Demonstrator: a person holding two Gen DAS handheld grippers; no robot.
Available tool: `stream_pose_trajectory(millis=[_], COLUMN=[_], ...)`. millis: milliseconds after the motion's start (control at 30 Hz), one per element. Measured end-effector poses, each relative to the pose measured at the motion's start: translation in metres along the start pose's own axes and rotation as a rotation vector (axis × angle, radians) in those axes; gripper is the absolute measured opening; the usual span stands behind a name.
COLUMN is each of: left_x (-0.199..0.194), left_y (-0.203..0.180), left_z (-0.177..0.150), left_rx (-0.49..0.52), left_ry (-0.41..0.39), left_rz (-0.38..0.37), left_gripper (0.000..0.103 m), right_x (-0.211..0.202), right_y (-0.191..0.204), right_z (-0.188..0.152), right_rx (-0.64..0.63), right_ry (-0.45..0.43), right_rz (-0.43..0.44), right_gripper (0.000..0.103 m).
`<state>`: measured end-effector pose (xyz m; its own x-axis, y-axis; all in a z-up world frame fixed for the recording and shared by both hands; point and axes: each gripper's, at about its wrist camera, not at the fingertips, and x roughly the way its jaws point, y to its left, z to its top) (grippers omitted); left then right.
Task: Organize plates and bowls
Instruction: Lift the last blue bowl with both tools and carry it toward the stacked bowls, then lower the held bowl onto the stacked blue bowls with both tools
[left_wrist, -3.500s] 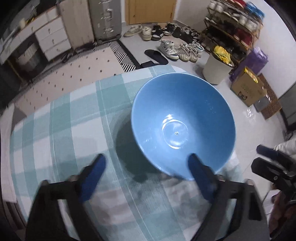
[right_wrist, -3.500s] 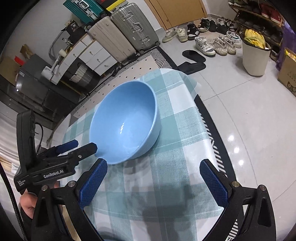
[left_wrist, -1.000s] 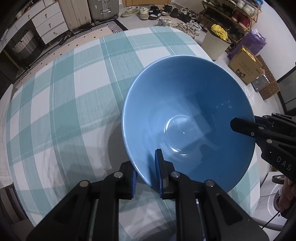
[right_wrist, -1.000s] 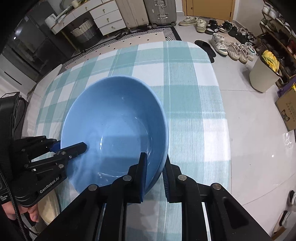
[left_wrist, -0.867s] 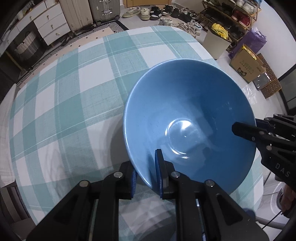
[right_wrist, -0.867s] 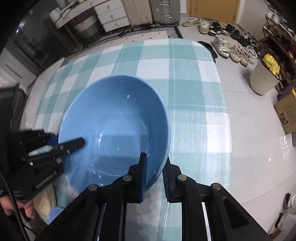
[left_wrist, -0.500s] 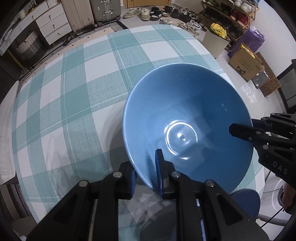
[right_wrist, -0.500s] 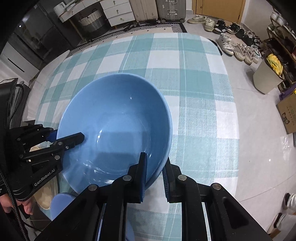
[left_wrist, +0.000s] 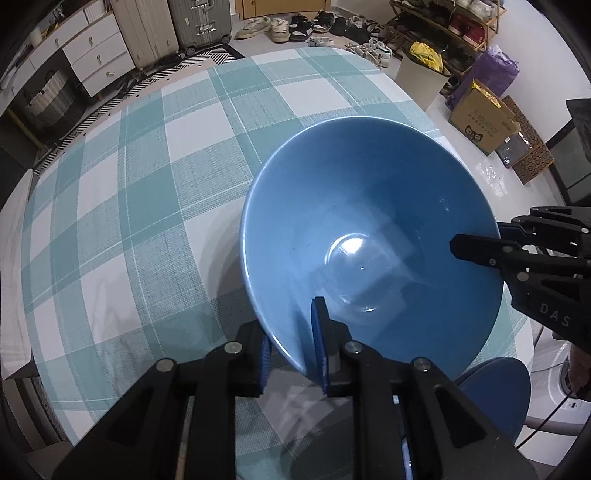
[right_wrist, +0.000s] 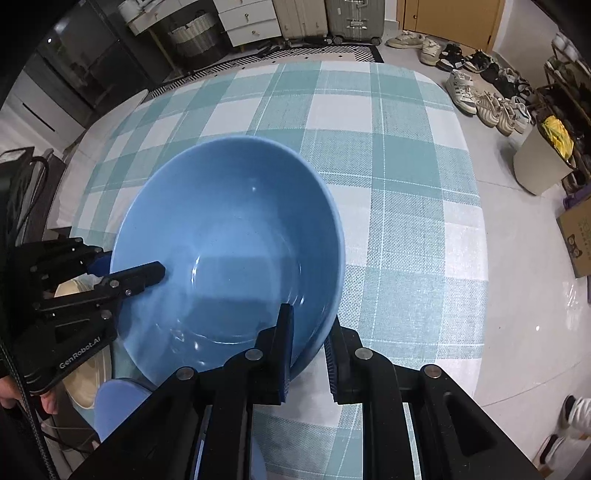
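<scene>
Checked cloth (left_wrist: 129, 177) covers the round table, with shoes and suitcases on the floor behind. Both grippers hold one blue bowl (left_wrist: 369, 236) by its rim, each with one finger inside and one outside: the left gripper (left_wrist: 291, 343) pinches the near edge in its view, the right gripper (right_wrist: 308, 350) pinches the opposite side. The bowl lies straight ahead of both finger pairs, between them. Below the fingers a second blue dish (left_wrist: 495, 391) shows at the table edge. Compared with a second earlier, the bowl has shifted across the cloth and this lower dish has come into view.
</scene>
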<state>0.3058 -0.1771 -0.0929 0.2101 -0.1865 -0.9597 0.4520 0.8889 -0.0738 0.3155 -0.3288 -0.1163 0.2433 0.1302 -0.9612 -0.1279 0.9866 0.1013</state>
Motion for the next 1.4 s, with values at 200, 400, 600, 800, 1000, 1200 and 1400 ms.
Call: stream_pose_trajectory(millis=[200, 400, 600, 800, 1000, 1200, 1400], left_x=[0.004, 0.006, -0.008, -0.029, -0.053, -0.091, -0.122], left_y=[0.003, 0.001, 0.006, 0.006, 0.000, -0.012, -0.012], left_z=[0.001, 0.002, 0.007, 0.007, 0.004, 0.002, -0.016], left_rx=[-0.019, -0.022, -0.044, -0.063, -0.052, -0.017, -0.032], left_ry=[-0.002, 0.008, -0.025, -0.068, -0.101, -0.149, -0.208], left_rz=[-0.014, -0.018, -0.013, -0.010, 0.006, 0.048, -0.001], left_gripper=[0.018, 0.017, 0.017, 0.017, 0.017, 0.018, 0.018], right_x=[0.006, 0.010, -0.008, -0.028, -0.057, -0.093, -0.133], right_y=[-0.004, -0.011, -0.005, -0.001, 0.005, 0.010, 0.019], right_z=[0.004, 0.008, 0.016, 0.022, 0.018, 0.013, -0.009], right_rx=[0.012, 0.067, 0.071, 0.086, 0.085, 0.096, 0.097], right_ry=[0.003, 0.007, -0.056, -0.085, -0.127, -0.174, -0.229], right_rz=[0.006, 0.045, 0.026, 0.037, 0.033, 0.029, 0.042], right_gripper=[0.016, 0.016, 0.016, 0.016, 0.016, 0.016, 0.016])
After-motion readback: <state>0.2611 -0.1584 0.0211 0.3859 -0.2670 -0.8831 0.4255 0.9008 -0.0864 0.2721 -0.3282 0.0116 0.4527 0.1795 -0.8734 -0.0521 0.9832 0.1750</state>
